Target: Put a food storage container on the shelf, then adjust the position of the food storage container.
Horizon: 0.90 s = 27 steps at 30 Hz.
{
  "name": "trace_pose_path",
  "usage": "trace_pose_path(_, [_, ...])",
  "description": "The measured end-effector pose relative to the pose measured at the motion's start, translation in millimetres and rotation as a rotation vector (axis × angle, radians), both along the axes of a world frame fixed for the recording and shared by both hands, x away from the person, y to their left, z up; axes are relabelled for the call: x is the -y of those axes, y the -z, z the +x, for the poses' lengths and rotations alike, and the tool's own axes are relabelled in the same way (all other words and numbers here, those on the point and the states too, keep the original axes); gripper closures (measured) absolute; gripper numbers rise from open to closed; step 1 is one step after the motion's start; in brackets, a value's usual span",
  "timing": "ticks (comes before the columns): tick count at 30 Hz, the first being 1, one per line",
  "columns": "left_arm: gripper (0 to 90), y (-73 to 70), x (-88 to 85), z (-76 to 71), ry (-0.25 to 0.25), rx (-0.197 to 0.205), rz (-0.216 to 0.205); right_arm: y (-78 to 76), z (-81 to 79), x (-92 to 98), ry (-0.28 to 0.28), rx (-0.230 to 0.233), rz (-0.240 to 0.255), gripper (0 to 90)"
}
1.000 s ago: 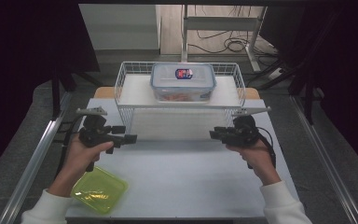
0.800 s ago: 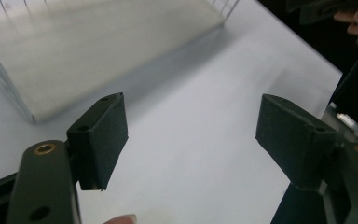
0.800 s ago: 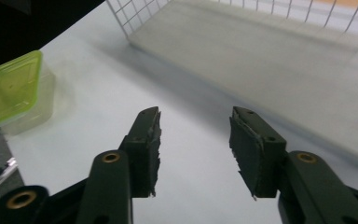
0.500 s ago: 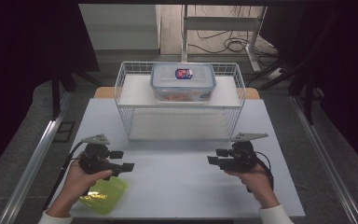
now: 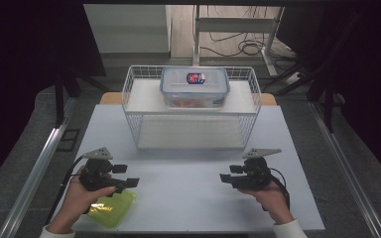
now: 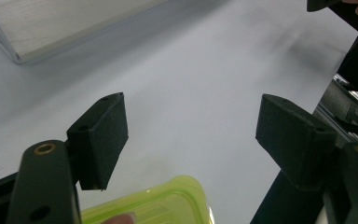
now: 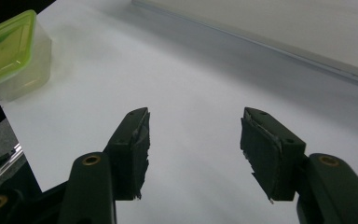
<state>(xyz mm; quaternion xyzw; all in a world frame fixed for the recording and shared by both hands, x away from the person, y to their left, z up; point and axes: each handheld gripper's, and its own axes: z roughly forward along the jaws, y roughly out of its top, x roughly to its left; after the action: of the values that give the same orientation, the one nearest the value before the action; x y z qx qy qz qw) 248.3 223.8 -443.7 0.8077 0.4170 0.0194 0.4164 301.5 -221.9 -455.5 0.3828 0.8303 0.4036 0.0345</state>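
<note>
Both tools are empty, jaws apart: left gripper [image 5: 126, 176] above the green-lidded tub [image 5: 111, 210], right gripper [image 5: 230, 177] well right of it. Likely the tub is next; lower the left squarely over its lid.

Place: lab recording bay | black curtains [image 5: 34, 44] | floor cables [image 5: 238, 47] | aluminium rails [image 5: 34, 173]

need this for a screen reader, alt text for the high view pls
A person's hands hold the left gripper and right gripper, both open, above a white table. A green-lidded container sits below the left; behind stands a wire basket holding a blue-lidded box.
</note>
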Motion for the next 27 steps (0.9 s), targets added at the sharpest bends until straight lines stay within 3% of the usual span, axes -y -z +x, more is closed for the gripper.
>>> trace_pose_path(4, [24.2, -3.2, -4.2, -4.6, -0.016, 0.018, 0.017, 2.1, -1.2, 1.7, 0.006, -0.006, 0.001, 40.6])
trace_pose_path(9, [27.2, -11.3, -21.3, -15.9, -0.049, 0.047, 0.021, 4.4, -1.0, 4.8, 0.018, -0.013, 0.003, 40.1])
trace_pose_path(11, [37.7, -10.3, -29.4, -18.6, -0.053, 0.038, 0.011, 5.3, -0.2, 5.7, 0.024, -0.018, 0.004, 39.4])
trace_pose_path(14, [68.8, -7.8, -39.7, -21.5, -0.067, 0.029, 0.007, 6.8, 0.8, 6.4, 0.034, -0.023, 0.006, 38.8])
trace_pose_path(15, [68.8, -6.7, -44.3, -23.4, -0.068, 0.024, 0.001, 7.6, 1.0, 6.7, 0.035, -0.026, 0.007, 38.8])
trace_pose_path(17, [87.6, -4.3, -55.1, -30.7, -0.080, 0.015, 0.017, 8.4, 1.0, 7.5, 0.037, -0.030, 0.008, 38.8])
trace_pose_path(27, [90.0, 6.9, -73.5, -60.2, -0.084, -0.027, 0.096, 9.9, 2.3, 7.6, 0.046, -0.048, 0.017, 38.1])
